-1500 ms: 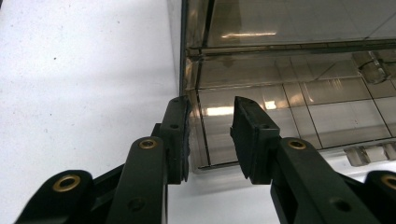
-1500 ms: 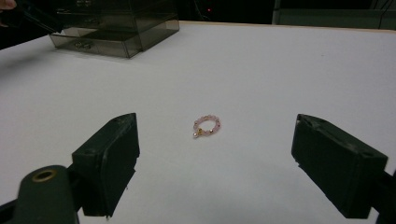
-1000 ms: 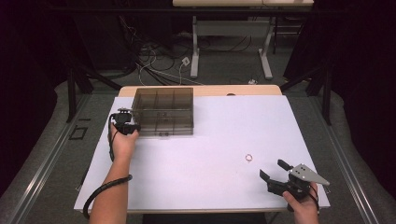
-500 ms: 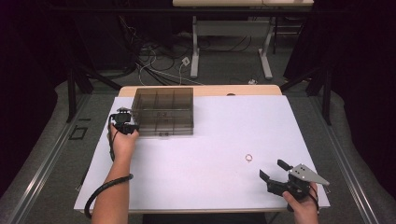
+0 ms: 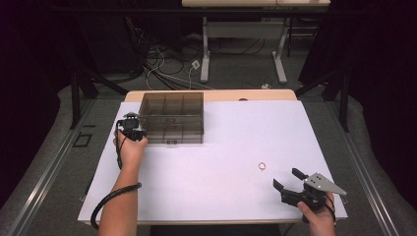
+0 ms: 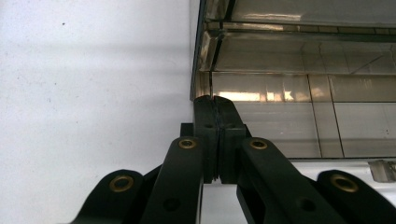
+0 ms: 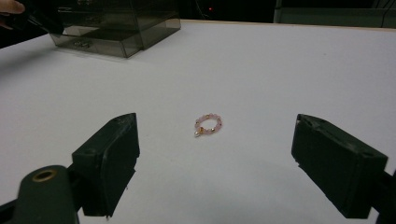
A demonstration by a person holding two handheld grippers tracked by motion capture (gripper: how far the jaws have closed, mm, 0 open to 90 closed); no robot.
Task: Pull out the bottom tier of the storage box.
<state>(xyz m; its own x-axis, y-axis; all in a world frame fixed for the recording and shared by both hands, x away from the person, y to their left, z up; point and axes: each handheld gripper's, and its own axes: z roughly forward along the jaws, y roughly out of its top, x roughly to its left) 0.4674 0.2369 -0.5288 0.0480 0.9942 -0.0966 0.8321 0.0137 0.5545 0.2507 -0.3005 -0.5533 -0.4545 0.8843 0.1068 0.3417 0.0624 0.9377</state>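
Tools rest low: left tool (image 5: 136, 129) clenched at the box (image 5: 172, 118) corner, right tool (image 5: 290, 182) spread wide facing the bracelet (image 7: 208, 124).

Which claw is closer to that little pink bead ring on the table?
The right claw: it sits open just short of the pink bead ring. The left claw is far across the table, shut at the corner of the smoky plastic box.

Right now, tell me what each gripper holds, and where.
The left gripper is shut at the box's near left corner; whether it pinches the wall cannot be told. The right gripper is open, empty.
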